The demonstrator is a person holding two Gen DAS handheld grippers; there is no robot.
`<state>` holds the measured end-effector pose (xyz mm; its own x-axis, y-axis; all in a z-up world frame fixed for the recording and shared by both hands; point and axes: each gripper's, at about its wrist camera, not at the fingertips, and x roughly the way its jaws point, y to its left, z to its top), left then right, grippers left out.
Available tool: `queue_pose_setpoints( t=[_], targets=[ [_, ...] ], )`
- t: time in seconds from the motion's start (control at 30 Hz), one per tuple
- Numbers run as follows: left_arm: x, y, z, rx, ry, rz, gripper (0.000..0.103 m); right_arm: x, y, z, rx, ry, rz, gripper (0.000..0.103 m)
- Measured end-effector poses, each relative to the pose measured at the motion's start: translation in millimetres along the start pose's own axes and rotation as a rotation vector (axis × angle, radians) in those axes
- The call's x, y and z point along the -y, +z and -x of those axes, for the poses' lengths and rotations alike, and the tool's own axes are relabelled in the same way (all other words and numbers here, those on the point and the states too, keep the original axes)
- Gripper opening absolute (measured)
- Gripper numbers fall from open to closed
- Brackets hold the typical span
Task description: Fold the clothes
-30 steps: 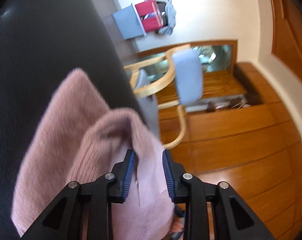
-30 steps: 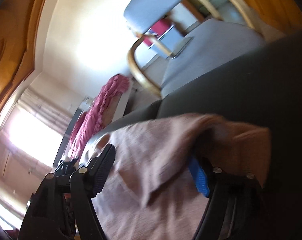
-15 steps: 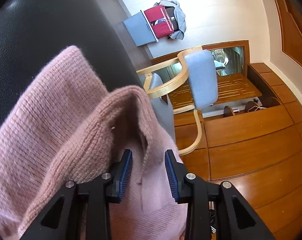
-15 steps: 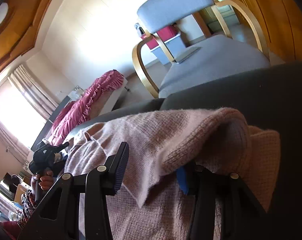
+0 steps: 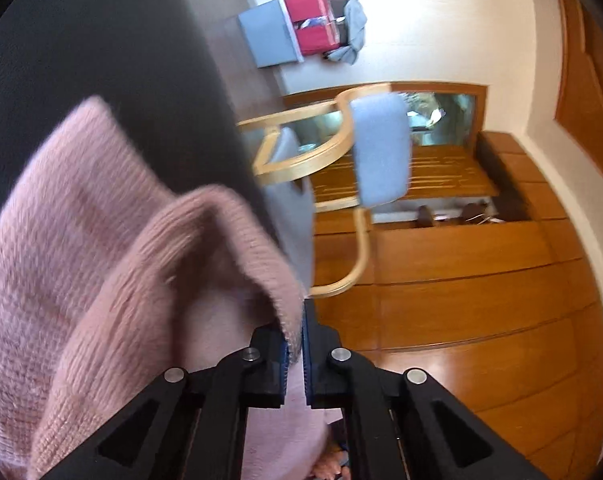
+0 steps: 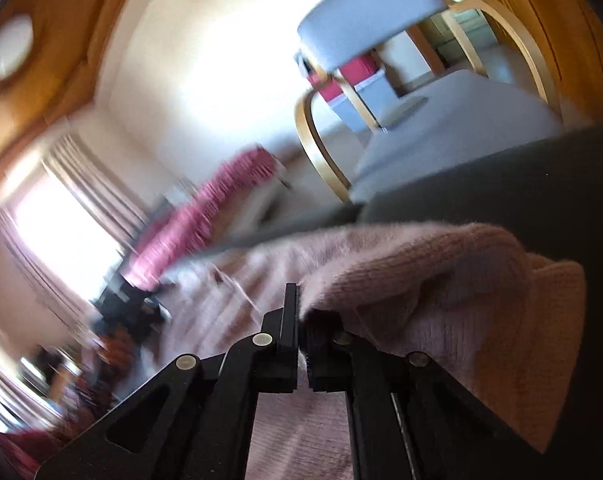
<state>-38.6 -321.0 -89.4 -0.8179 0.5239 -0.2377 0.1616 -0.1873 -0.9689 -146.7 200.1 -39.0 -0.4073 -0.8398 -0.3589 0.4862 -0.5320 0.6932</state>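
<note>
Jaws that stood apart a moment ago are now clamped — left tool (image 5: 295, 336) and right tool (image 6: 301, 320) each pinch the pink sweater (image 5: 113, 264), ready to lift and fold.

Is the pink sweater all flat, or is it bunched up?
Bunched up. The pink sweater humps into rounded folds on the dark seat, and the left gripper and right gripper each pinch an edge.

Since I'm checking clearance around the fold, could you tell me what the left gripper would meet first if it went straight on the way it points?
Shut on the fuzzy pink knitted sweater, the left gripper would probably push into the sweater's raised fold first, then the dark leather-like surface beyond. The depth is uncertain.
</note>
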Motion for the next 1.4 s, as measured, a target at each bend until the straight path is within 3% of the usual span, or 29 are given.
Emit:
queue_pose_setpoints(
  t=[0.17,0.33,0.43,0.53,0.63,0.73,0.83,0.93,0.97,1.03,1.1,1.2,1.23,1.3,1.4],
  targets=[
    [11,11,19,0.010,-0.109,-0.017,0.004,10,10,29,0.110,0.116,-0.056,0.002],
    [-9,19,26,-0.043,-0.167,0.091,0.004,22,10,29,0.084,0.144,-0.112,0.002],
    [-31,23,27,-0.038,-0.106,0.155,0.003,28,10,26,0.052,0.137,-0.133,0.002],
    [-50,23,25,-0.046,0.056,0.157,0.002,35,5,13,-0.023,0.023,-0.147,0.002],
    [-58,15,25,-0.072,0.065,0.140,0.002,45,-1,0,-0.107,-0.026,-0.186,0.002],
    [-56,11,31,-0.067,0.040,0.129,0.003,45,0,-1,-0.107,-0.028,-0.189,0.002],
    [-50,11,39,-0.029,-0.043,0.161,0.016,47,1,-1,-0.087,-0.017,-0.205,0.004],
    [-40,11,49,0.022,-0.086,0.159,0.022,46,0,-4,-0.099,-0.002,-0.207,0.005],
    [-37,10,51,0.016,-0.073,0.144,0.023,44,0,-5,-0.103,-0.004,-0.194,0.008],
    [-30,7,50,-0.004,-0.037,0.115,0.024,38,-1,-8,-0.110,0.003,-0.164,0.025],
    [-26,2,41,-0.045,0.010,0.092,0.025,32,-2,-13,-0.120,-0.002,-0.125,0.029],
    [-24,-7,21,-0.114,0.061,0.055,0.025,24,-4,-20,-0.141,-0.044,-0.059,0.029],
    [-24,-10,17,-0.117,0.081,0.044,0.025,22,-4,-22,-0.146,-0.060,-0.041,0.023],
    [-26,-13,19,-0.051,0.133,0.026,0.025,25,-4,-19,-0.133,-0.065,-0.057,0.009],
    [-26,-17,25,0.061,0.108,0.041,0.025,33,-2,-12,-0.113,-0.051,-0.102,0.009]
  ],
)
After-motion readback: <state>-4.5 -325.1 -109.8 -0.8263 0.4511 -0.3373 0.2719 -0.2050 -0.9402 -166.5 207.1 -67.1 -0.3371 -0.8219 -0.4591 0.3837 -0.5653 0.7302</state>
